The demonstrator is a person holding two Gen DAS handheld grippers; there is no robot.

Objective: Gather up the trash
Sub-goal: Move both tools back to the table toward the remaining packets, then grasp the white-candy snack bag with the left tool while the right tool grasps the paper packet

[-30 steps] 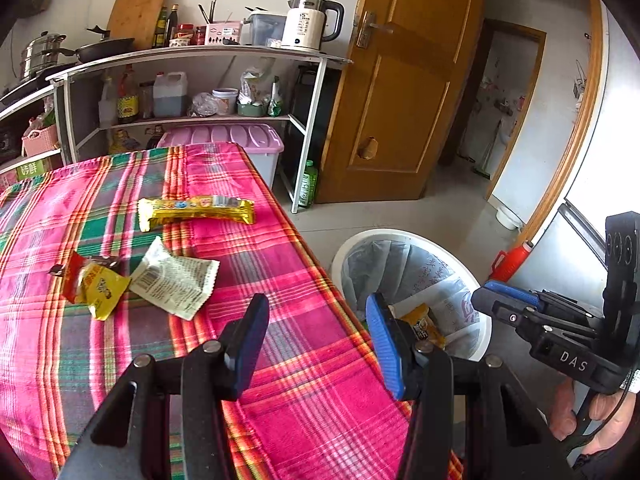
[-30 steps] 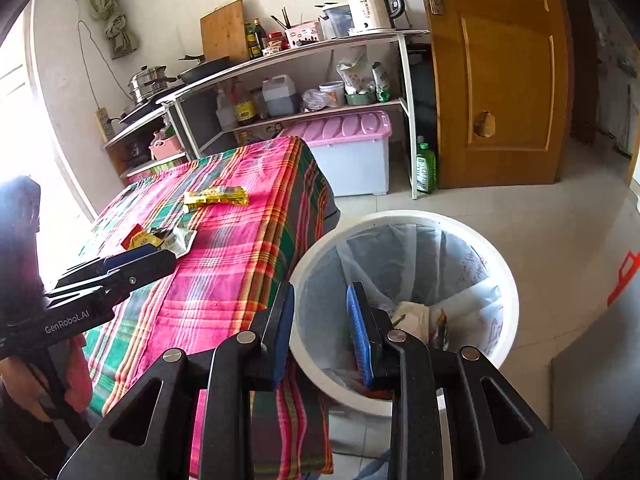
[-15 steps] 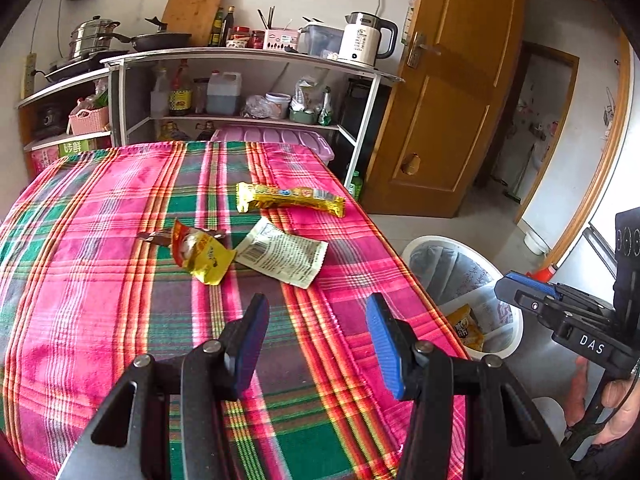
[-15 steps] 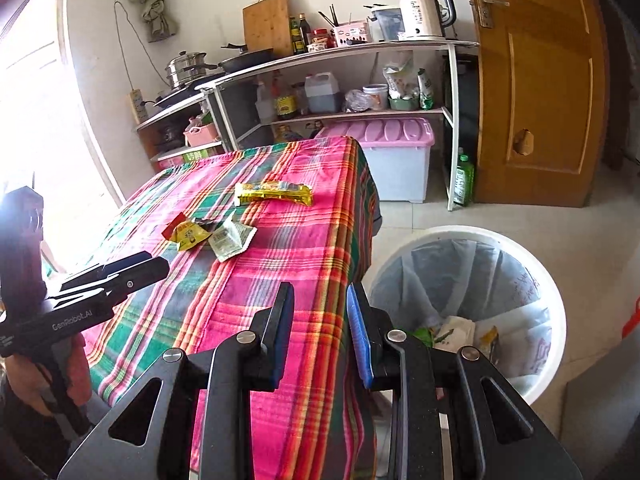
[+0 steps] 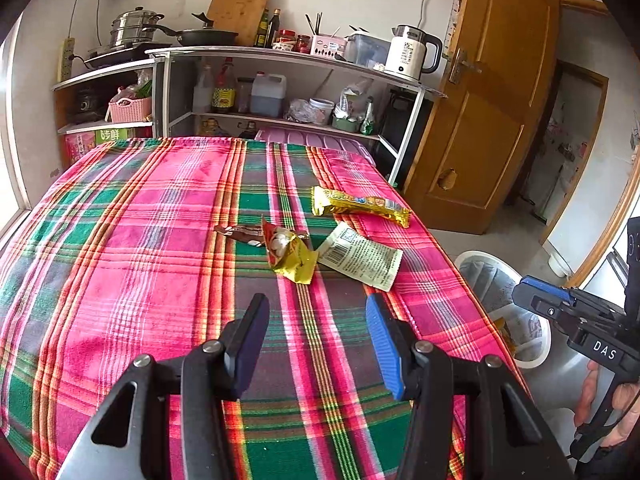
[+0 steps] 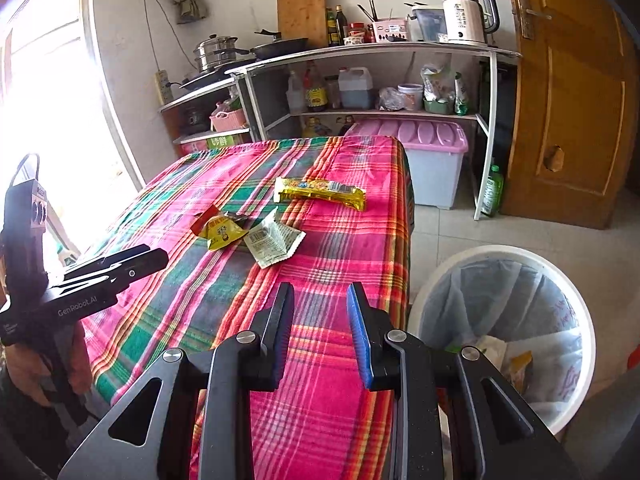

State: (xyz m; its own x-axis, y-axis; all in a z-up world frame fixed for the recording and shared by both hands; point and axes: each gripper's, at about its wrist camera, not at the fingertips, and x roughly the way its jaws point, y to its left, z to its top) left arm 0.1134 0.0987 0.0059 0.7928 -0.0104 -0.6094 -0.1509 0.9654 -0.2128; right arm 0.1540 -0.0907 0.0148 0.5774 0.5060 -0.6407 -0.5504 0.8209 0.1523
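A desk covered with a pink, green and red plaid cloth carries the trash. Near its right edge lies a long yellow snack wrapper, flat and roughly crosswise. Closer to the camera a white printed sachet lies flat, its left end touching a crumpled yellow-and-red packet. A small dark brown wrapper rests just left of that packet, touching it.

The left gripper hovers over the cloth, short of the wrappers, its jaws standing wide apart with nothing between them. The right gripper hangs above the desk's near right corner, its jaws parted by a narrower gap, also empty. In the left wrist view the right gripper appears at the far right edge, with the fingers of the hand that holds it showing below.

On the floor beside the desk stands a round white trash bin lined with a pale plastic bag; a few wrappers, one of them yellow, lie at its bottom. Behind the desk a white shelf unit holds bottles, jars, a pan, a steamer pot and an electric kettle. A pink-lidded storage box sits under it, next to a brown wooden door.
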